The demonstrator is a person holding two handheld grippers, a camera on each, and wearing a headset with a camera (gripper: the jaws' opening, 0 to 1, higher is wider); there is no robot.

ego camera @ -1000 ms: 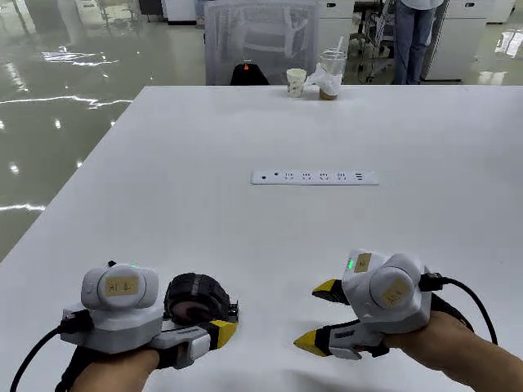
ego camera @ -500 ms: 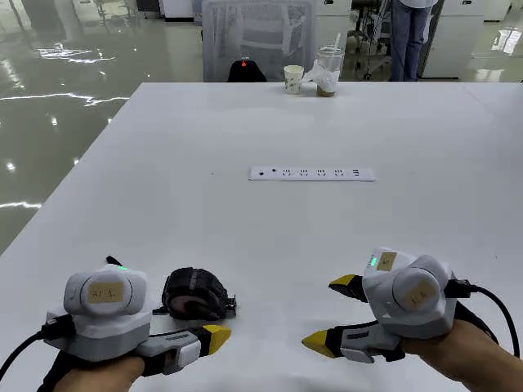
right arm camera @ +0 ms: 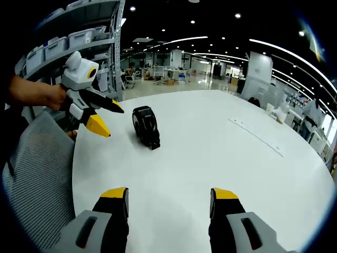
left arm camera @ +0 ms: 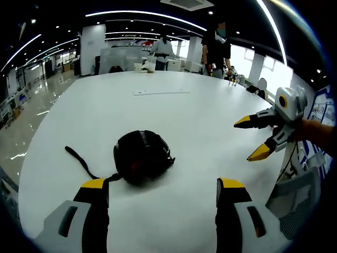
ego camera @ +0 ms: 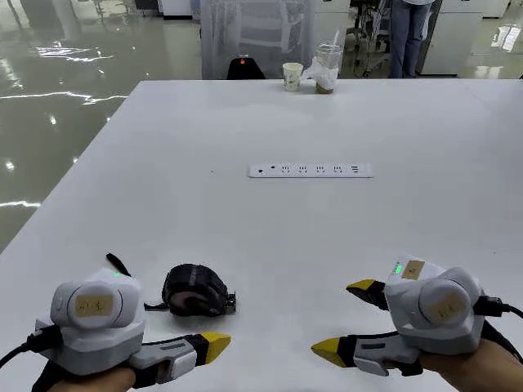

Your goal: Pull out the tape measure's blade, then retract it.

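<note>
Bench: white table (ego camera: pixel 163 163), glossy floor and a mesh screen beyond the far edge.
Head view, far end: paper cup (ego camera: pixel 292 76) and clear plastic cup (ego camera: pixel 328 61) side by side at the far edge; a person (ego camera: pixel 406 33) standing behind them.
Head view, mid table: white power strip (ego camera: pixel 310 170) lying flat, well apart from both grippers.
Head view, tape measure (ego camera: pixel 194 289): black case on the table, near-left, wrist strap (ego camera: pixel 117 264) trailing off to its left, end hook at the case mouth on its right side.
Head view, left gripper (ego camera: pixel 184 331): just short of the case, not touching it; one yellow tip showing, other jaw hidden by the body.
Head view, right gripper (ego camera: pixel 343 318): near-right, well apart from the case, yellow tips spread wide, nothing between.
Left gripper view, jaws: wide apart, empty.
Left gripper view, tape measure (left arm camera: pixel 142 155): ahead of the tips, roughly centred in the gap but beyond it, no contact; strap (left arm camera: pixel 79 161) running left.
Left gripper view, right gripper (left arm camera: pixel 250 138): in from the right, tips parted.
Right gripper view, jaws: wide apart, empty, bare table between.
Right gripper view, tape measure (right arm camera: pixel 146 125): ahead and left, well apart from the tips.
Right gripper view, left gripper (right arm camera: pixel 109 120): hand-held just beside the case, tips parted, no contact.
Right gripper view, surroundings: power strip (right arm camera: pixel 258 134) at right; grey mesh chair (right arm camera: pixel 37 179) at the table's left edge.
</note>
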